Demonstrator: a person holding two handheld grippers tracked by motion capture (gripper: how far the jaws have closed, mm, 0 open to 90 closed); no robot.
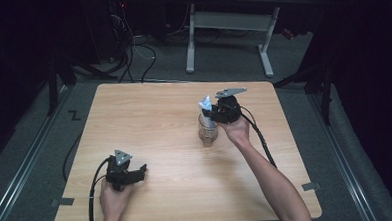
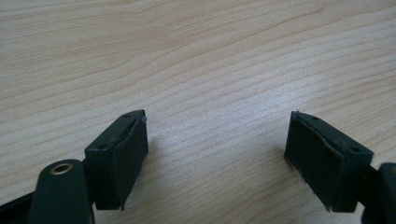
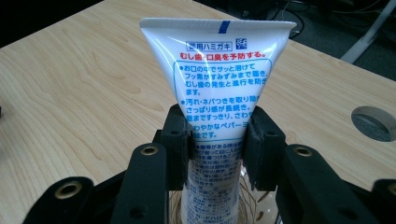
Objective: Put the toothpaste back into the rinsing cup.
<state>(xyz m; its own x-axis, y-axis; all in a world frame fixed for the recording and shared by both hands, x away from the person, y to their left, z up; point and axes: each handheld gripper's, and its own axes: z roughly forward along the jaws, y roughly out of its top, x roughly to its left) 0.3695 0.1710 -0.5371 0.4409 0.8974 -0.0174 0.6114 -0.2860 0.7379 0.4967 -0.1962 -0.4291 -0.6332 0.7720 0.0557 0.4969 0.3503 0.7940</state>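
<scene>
**A:** Right side first. The right forearm reaches in across the wooden table (image 1: 159,117), hand cupped under the right gripper (image 1: 210,111), which sits level and points toward the table's middle, grey plate on top, cable trailing back along the arm.

**B:** And it has something. In the right gripper view both pads press on the sides of a white toothpaste tube (image 3: 217,79), roughly halfway up its body. The flat crimped end with a small blue mark stands above the jaws; blue and red Japanese print faces the camera.

**A:** So narrow jaws, clamped on the tube. Upright?

**B:** Upright, yes. Its lower end drops below the jaws into a clear glass tumbler (image 1: 208,131), standing on the table directly under the gripper. In the right gripper view the tumbler's rim (image 3: 254,205) curves around the tube's base. Whether the tube touches the bottom, I cannot tell.

**A:** Over to the left gripper (image 1: 139,173). That hand grips it low near the table's near edge, well apart from the tumbler, jaws pointing right.

**B:** The left gripper view shows them spread wide just above bare wood, with no object between the pads.
</scene>
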